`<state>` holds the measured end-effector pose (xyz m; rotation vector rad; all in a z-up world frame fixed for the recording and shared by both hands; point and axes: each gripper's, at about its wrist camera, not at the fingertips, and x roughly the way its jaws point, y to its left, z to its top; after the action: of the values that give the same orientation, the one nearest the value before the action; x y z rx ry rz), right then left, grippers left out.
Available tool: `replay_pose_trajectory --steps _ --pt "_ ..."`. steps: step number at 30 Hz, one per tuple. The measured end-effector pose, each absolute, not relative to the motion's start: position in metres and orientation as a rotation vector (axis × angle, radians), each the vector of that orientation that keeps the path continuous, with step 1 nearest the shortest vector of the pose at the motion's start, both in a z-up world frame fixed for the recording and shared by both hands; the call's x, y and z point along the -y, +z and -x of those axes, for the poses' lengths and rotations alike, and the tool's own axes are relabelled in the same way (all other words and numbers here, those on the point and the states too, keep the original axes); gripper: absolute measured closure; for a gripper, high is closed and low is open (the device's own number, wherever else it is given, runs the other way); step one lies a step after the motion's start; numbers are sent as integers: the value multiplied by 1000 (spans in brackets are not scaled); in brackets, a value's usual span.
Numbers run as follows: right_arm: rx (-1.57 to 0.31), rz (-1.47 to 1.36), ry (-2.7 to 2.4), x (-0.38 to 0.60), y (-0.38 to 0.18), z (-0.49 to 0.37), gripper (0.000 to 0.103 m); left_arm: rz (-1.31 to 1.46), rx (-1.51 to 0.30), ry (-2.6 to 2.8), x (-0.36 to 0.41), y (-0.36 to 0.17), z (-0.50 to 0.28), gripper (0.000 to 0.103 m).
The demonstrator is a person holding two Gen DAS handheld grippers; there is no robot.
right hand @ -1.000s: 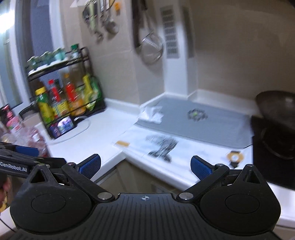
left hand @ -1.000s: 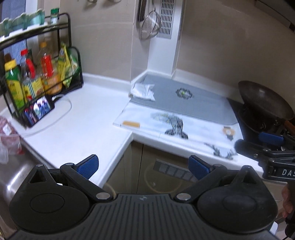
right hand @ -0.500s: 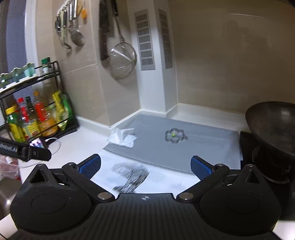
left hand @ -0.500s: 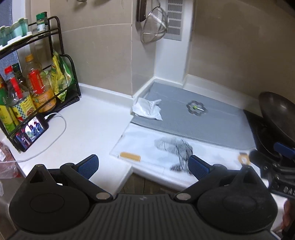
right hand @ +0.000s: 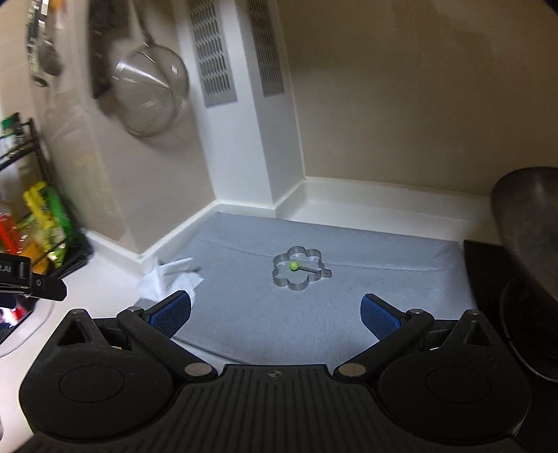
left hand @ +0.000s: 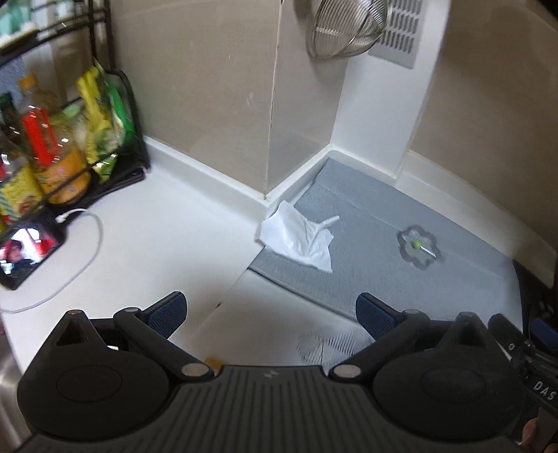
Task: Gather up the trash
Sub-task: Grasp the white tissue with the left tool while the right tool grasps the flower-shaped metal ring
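The left gripper (left hand: pixel 270 310) hangs over the white counter (left hand: pixel 167 240) with its blue-padded fingers spread wide and nothing between them. The crumpled white tissue (left hand: pixel 299 240), the piece of trash here, lies just above the gripper in the middle of the left wrist view, on the near left corner of the grey mat (left hand: pixel 376 258) and partly over the counter edge beside it. Further right on the mat sits a metal flower-shaped ring (left hand: pixel 418 247) with a small green knob inside it. In the upper left of that view a black wire rack (left hand: pixel 118 104) holds bottles and packets, and a phone (left hand: pixel 28 247) with a white cable lies at the left edge. A wire strainer (left hand: pixel 345 28) hangs on the wall at the top.

The right gripper (right hand: pixel 275 313) also has its fingers spread apart and empty, hovering above the grey mat (right hand: pixel 383 278). In its view the tissue (right hand: pixel 167 278) shows at lower left, just above the left finger, and the flower-shaped ring (right hand: pixel 298 267) lies at the centre. A dark wok (right hand: pixel 530 226) fills the right edge, and the strainer (right hand: pixel 150 94) hangs at upper left.
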<state>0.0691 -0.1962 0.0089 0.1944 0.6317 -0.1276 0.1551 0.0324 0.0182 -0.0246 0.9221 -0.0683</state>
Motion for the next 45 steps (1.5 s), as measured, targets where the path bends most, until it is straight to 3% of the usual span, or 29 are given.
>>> replay_pose_trajectory --steps 16,31,33,35,36,37,38,45 --pt "-786 -129 -149 214 -82 -233 0 70 -1104 -13 5 -74 -324 0" --pt "-903 -78 -198 237 -132 -293 0 -102 -1183 -73 56 -110 -363 1" --pt "-898 -78 -199 238 -133 -293 0 -159 -1152 -46 62 -112 -360 22" --pt "-900 -71 -200 237 -132 -293 0 -181 -1188 -11 63 -116 -361 85" --pt "-900 -74 -203 237 -132 -292 3 -169 -1209 6 60 -118 -360 93" --pt "-893 -79 -197 238 -130 -290 8 -150 -1208 14 57 -117 -359 96" --pt "-871 -71 -191 237 -128 -286 24 -135 -1198 15 53 -114 -356 98" --pt "-784 -90 -222 239 -110 -268 24 -48 -1130 -34 35 -78 -327 98"
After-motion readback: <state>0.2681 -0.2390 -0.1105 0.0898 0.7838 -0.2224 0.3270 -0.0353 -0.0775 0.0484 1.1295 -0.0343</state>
